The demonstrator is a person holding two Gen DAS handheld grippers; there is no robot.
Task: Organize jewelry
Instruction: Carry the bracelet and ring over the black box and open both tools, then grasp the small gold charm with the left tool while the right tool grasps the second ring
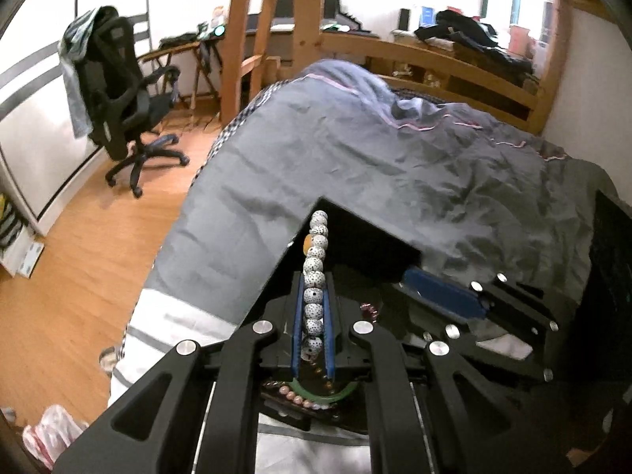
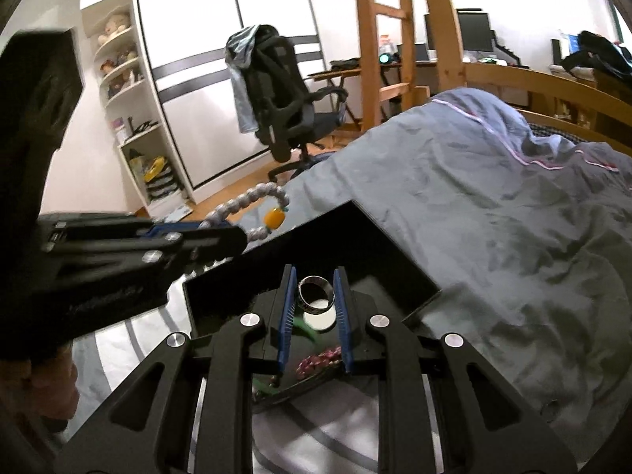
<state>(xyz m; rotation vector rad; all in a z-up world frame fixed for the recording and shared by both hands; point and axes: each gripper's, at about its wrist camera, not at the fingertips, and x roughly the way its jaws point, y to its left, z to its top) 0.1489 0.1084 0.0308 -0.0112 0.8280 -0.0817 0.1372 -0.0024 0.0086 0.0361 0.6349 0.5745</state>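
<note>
Gripping: left gripper (image 1: 314, 316) clamped tight on white bead bracelet (image 1: 315, 276), lower centre.
Right gripper (image 2: 315, 308): narrow gap, pads pinching metal ring (image 2: 316, 290), centre.
Below both: black box (image 2: 355, 237) on bed (image 2: 493, 197).

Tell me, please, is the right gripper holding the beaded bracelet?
No, the right gripper is shut on a metal ring; the left gripper holds the beaded bracelet.

You're working over a bed (image 2: 493, 205), covered with a rumpled grey duvet (image 1: 395, 181) that has a thin pink trim line across it. Near you the cover turns white with grey stripes (image 2: 316, 426). A flat black tray (image 2: 355, 245) sits right on the bedding, one corner pointing away from you, with some beaded bits lying in it.
</note>
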